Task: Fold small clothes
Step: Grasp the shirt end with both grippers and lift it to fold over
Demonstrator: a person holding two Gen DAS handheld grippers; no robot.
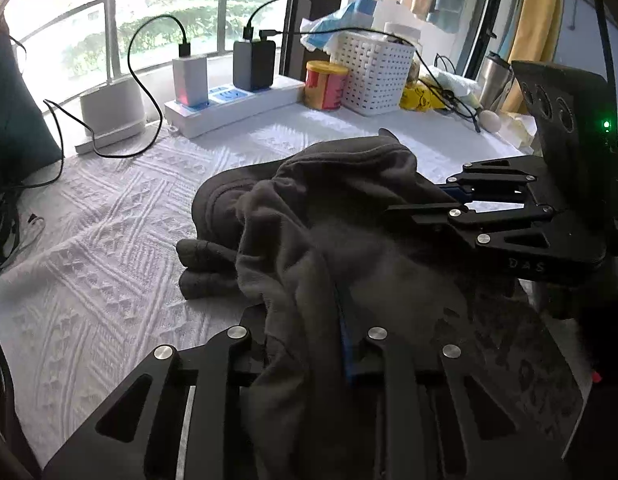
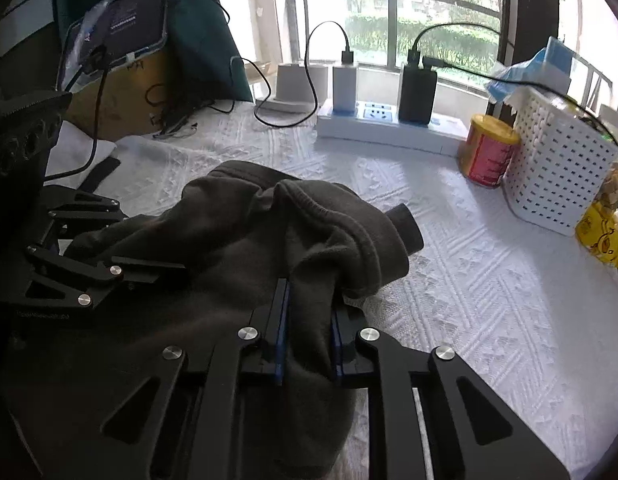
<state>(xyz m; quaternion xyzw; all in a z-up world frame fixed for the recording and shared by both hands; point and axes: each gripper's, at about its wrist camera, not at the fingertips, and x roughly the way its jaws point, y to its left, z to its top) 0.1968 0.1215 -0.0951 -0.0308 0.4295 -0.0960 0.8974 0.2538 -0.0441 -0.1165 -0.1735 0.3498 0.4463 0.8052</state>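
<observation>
A dark grey fleece garment (image 1: 333, 216) lies bunched on the white textured cloth, with a cuffed sleeve end (image 2: 405, 226) poking out to the right. My left gripper (image 1: 309, 344) is shut on a fold of the garment, which drapes over its fingers. My right gripper (image 2: 307, 332) is shut on another fold near the garment's edge. Each gripper shows in the other's view: the right one comes in from the right in the left wrist view (image 1: 449, 204), the left one from the left in the right wrist view (image 2: 149, 270). Both hold the fabric slightly raised.
At the back stand a white power strip (image 2: 389, 126) with chargers and cables, a red and yellow can (image 2: 487, 152), a white perforated basket (image 2: 557, 160), a yellow packet (image 2: 601, 240) and a steel cup (image 1: 495, 80). A cardboard box with a phone (image 2: 121, 24) stands back left.
</observation>
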